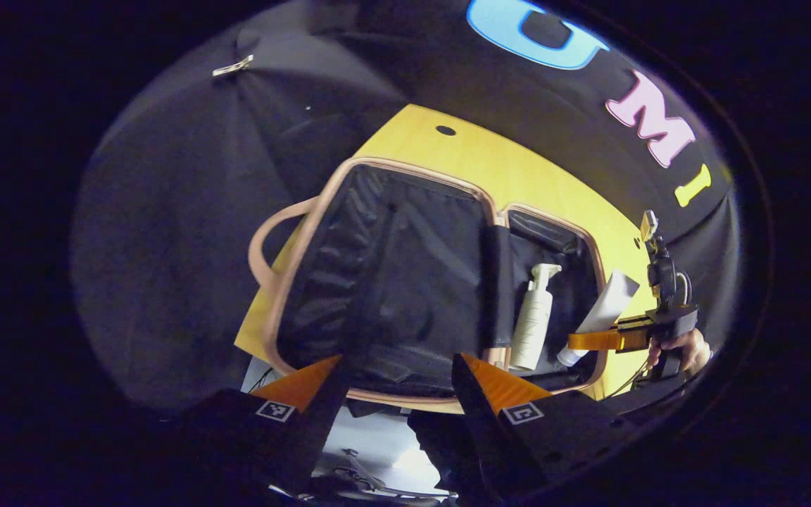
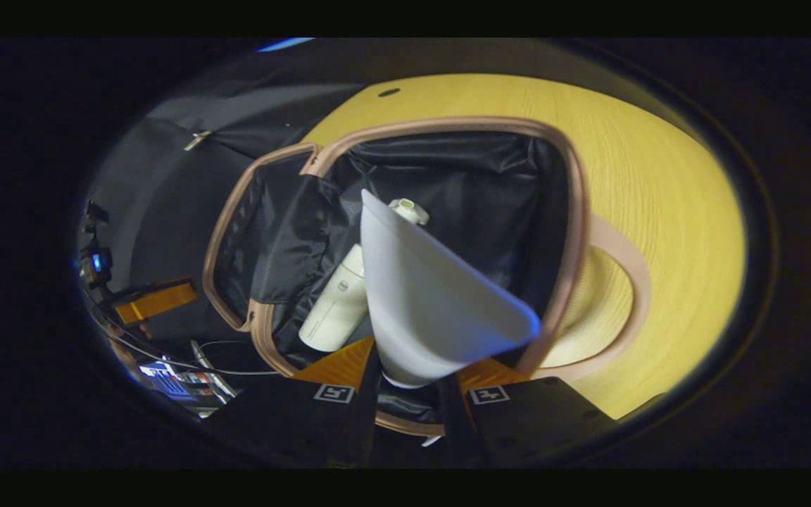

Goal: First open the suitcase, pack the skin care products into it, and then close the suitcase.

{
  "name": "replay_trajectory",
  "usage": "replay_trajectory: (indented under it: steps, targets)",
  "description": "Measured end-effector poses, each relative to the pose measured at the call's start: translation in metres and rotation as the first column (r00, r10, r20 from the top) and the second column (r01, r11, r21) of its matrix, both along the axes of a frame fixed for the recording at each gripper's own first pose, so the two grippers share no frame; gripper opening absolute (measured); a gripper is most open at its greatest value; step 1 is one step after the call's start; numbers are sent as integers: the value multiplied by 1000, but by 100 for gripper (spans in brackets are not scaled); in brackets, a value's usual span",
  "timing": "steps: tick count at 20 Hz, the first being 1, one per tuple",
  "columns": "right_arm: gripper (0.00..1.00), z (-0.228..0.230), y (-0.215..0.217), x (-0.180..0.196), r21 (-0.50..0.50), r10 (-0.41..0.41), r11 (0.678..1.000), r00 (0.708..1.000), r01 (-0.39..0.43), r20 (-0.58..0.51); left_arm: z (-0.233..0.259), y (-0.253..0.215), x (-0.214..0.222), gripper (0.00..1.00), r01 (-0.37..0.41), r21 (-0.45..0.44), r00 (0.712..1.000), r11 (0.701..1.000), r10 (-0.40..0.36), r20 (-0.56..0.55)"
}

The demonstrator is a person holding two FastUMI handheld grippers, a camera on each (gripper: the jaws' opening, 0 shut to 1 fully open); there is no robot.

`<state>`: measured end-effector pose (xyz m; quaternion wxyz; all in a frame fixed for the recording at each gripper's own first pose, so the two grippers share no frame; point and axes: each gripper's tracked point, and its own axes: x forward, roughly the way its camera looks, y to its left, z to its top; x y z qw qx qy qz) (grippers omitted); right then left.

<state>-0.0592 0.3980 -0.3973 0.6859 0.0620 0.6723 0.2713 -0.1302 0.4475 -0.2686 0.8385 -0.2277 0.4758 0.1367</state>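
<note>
Clamping white tube (image 2: 434,303), right gripper (image 2: 409,377), above open suitcase (image 2: 574,211)

Right gripper (image 2: 409,384) clamped, left gripper (image 1: 398,373) (seemingly) open

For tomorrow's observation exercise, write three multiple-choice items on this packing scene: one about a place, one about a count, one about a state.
1. Where does the pump bottle lie?
A. inside the suitcase
B. on the bare table
C. on the floor

2. How many skin care products are visible?
A. one
B. two
C. four

3. What is the right gripper doing?
A. hanging open
B. gripping the suitcase handle
C. gripping the white tube

Answers: 1 A, the bottle rests on the black lining. 2 B, bottle plus tube. 3 C, both fingers press the tube's cap end.
</note>
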Motion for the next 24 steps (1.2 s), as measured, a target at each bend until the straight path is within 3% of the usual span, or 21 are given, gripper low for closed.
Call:
replay_trajectory:
  steps: [3, 5, 6, 9, 14, 19, 24]
  targets:
    - [44, -12, -3, 2, -76, -57, 996, 998, 54, -38, -9, 39, -9, 91, -99, -36, 995, 994, 99, 0]
    - [41, -10, 5, 1, -66, -141, 989, 986, 135, -88, -15, 57, -9, 91, -153, -53, 988, 987, 153, -3]
    - [44, -5, 6, 3, -66, -163, 985, 982, 157, -98, -15, 65, -11, 91, -168, -55, 986, 984, 168, -7]
    - [40, -2, 1, 5, -66, -168, 984, 985, 164, -49, -24, 98, -3, 91, -197, -33, 980, 980, 196, -27]
    - [85, 55, 6, 19, 122, -232, 966, 972, 227, 27, -25, 145, 32, 91, -256, -29, 967, 966, 256, 3]
    - [85, 103, -25, 34, 215, -280, 946, 947, 243, 157, -42, 196, 58, 91, -293, 28, 955, 956, 294, -43]
    - [85, 109, -57, 37, 207, -354, 926, 916, 315, 190, -73, 214, 69, 91, -225, 102, 956, 969, 240, -170]
